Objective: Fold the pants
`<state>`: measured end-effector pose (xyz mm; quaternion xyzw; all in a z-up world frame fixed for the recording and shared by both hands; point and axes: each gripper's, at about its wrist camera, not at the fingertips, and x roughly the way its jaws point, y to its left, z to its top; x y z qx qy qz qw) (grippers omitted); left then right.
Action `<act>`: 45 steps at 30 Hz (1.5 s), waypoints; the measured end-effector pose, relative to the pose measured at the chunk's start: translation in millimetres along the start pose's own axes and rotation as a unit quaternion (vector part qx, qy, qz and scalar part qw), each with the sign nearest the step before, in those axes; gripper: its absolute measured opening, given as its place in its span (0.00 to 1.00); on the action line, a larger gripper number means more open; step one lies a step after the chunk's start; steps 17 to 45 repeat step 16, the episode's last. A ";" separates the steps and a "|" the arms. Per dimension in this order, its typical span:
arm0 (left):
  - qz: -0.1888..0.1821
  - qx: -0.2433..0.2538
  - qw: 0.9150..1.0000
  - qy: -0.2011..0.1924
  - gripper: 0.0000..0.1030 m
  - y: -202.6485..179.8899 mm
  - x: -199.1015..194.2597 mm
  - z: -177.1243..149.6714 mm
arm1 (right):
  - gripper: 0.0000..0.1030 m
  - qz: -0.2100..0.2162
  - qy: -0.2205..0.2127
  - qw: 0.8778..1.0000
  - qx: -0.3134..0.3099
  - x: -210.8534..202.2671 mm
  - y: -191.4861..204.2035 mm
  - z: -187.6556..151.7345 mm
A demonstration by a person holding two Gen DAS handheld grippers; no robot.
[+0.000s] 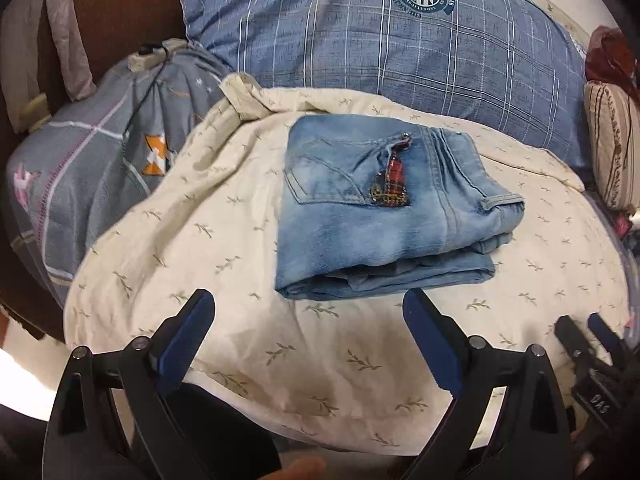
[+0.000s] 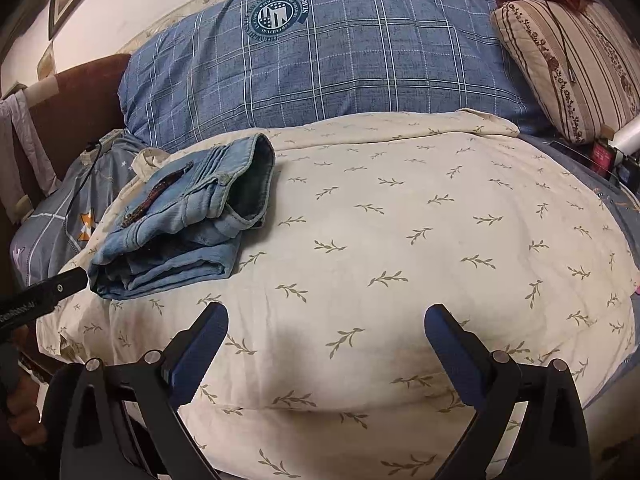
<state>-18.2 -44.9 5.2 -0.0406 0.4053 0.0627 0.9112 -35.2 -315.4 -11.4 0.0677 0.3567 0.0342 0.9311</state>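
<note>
Both your grippers stand wide and carry nothing: the left gripper (image 1: 308,312) hovers just before the near edge of the folded jeans (image 1: 384,208), and the right gripper (image 2: 326,326) hangs over bare cream quilt (image 2: 400,220), well apart from them. You see the jeans lying as a compact stack near the left edge of the quilt, back pocket on top, waistband turned to the right. Behind the quilt lies a blue plaid pillow (image 1: 400,40).
</note>
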 end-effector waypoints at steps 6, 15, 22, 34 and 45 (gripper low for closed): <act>-0.012 -0.004 1.000 0.013 0.93 -0.1 2.9 0.0 | 0.96 -0.002 0.003 1.000 0.000 0.3 0.3 -0.3; -0.036 -0.010 0.999 -0.017 0.93 -3.1 -12.5 5.5 | 0.96 -0.002 0.008 1.000 -0.004 1.8 -1.4 0.4; -0.033 -0.005 0.999 -0.020 0.93 -4.5 -13.4 6.2 | 0.96 -0.002 0.008 1.000 -0.004 2.1 -1.8 0.7; -0.033 -0.005 0.999 -0.020 0.93 -4.5 -13.4 6.2 | 0.96 -0.002 0.008 1.000 -0.004 2.1 -1.8 0.7; -0.033 -0.005 0.999 -0.020 0.93 -4.5 -13.4 6.2 | 0.96 -0.002 0.008 1.000 -0.004 2.1 -1.8 0.7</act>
